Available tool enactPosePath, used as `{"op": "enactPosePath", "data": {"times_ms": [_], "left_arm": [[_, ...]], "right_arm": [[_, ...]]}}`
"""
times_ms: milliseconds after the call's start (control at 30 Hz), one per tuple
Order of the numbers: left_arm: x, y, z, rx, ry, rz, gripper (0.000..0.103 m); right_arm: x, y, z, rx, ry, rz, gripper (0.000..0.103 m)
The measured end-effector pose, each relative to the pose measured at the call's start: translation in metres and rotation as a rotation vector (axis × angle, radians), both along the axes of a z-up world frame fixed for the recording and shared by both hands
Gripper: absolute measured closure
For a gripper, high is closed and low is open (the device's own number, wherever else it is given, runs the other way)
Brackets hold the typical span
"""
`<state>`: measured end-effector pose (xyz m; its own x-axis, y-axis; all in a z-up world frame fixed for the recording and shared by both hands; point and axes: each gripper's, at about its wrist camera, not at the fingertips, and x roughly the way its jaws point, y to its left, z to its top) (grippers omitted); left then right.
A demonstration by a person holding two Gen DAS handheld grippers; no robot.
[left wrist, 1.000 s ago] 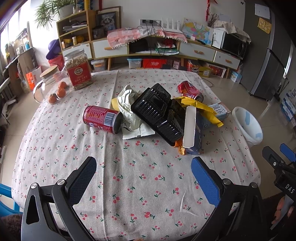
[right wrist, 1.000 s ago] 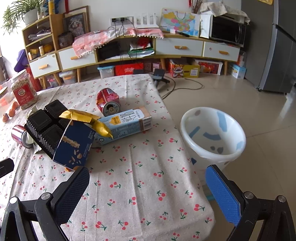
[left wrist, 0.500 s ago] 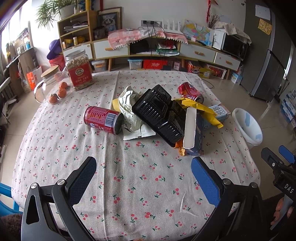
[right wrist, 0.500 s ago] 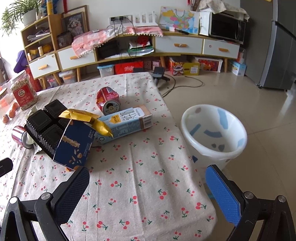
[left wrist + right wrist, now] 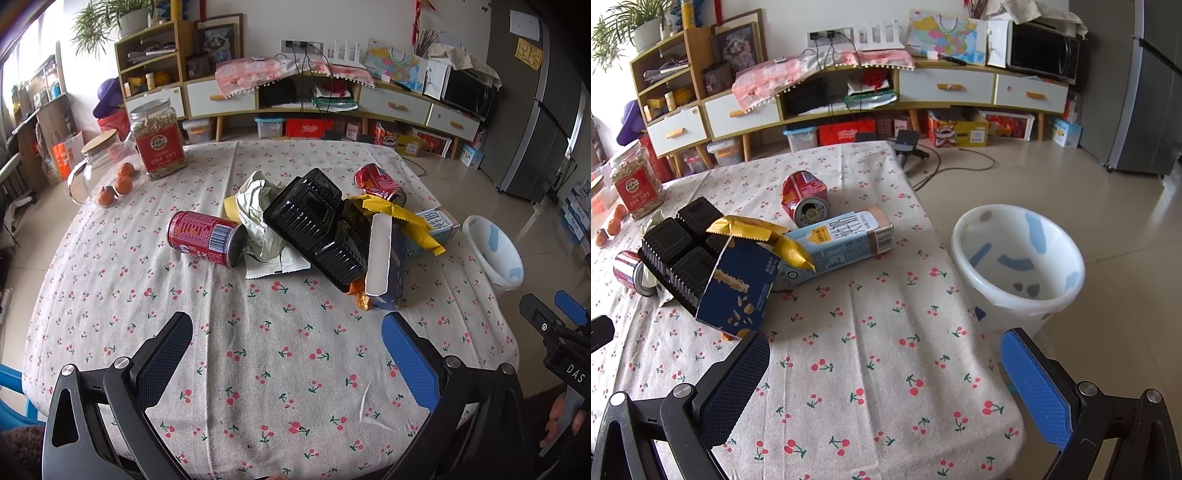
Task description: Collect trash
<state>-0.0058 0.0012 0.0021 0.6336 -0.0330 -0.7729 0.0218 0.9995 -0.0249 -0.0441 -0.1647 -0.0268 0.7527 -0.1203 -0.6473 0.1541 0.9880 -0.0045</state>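
While both grippers hang over the near edge of the table, the trash lies heaped mid-cloth:

Left gripper (image 5: 287, 345): jaws spread wide, nothing between them — one black pad, one blue pad, over bare cloth.
Right gripper (image 5: 884, 373): likewise wide apart and empty, above the table's corner beside the bin.
Tablecloth (image 5: 258, 354): pale linen printed with small red cherries, a few creases near the front.
Black plastic tray (image 5: 314, 229): ribbed, glossy, four square wells, tilted on the heap at the centre.
Navy snack box (image 5: 738, 291): open-ended, white inside, nuts printed on its side, leaning on the tray at its 4 o'clock in the left view.
Yellow wrapper (image 5: 764, 238): crinkled foil with a serrated end, draped across the box and the carton.
Milk carton (image 5: 846, 240): pale blue, on its side, dark lettering, just behind the wrapper.
Red can, left (image 5: 205, 238): on its side at the tray's 9 o'clock, barcode showing.
Red can, far (image 5: 805, 199): dented, open end towards the right camera, touching the carton's far side.
Crumpled white wrapper (image 5: 258, 218): between the left can and the tray.
Waste bin (image 5: 1019, 266): white plastic with blue patches, on the floor at 3 o'clock from the table — no trash visible inside it.
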Motion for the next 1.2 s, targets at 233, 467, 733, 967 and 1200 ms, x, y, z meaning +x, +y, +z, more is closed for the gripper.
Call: {"op": "enactPosePath", "data": {"times_ms": [233, 467, 733, 967, 1200], "left_arm": [[-0.0002, 0.0001, -0.0001, -0.001, 0.001, 0.000, 0.000], [-0.0003, 0.0004, -0.0001, -0.002, 0.000, 0.000, 0.000], [-0.0006, 0.0006, -0.0003, -0.001, 0.000, 0.000, 0.000], [-0.0005, 0.0009, -0.0008, -0.005, 0.002, 0.002, 0.000], [0.0046, 0.0077, -0.0007, -0.015, 0.013, 0.022, 0.000]], "right_arm": [[0.0000, -0.0003, 0.0002, -0.001, -0.001, 0.001, 0.000], [0.0000, -0.0005, 0.0001, 0.000, 0.000, 0.000, 0.000], [0.0000, -0.0007, 0.0004, 0.000, -0.002, 0.000, 0.000], [0.0002, -0.0015, 0.0005, -0.002, -0.001, 0.000, 0.000], [0.0018, -0.0069, 0.0035, 0.007, 0.000, 0.003, 0.000]]}}
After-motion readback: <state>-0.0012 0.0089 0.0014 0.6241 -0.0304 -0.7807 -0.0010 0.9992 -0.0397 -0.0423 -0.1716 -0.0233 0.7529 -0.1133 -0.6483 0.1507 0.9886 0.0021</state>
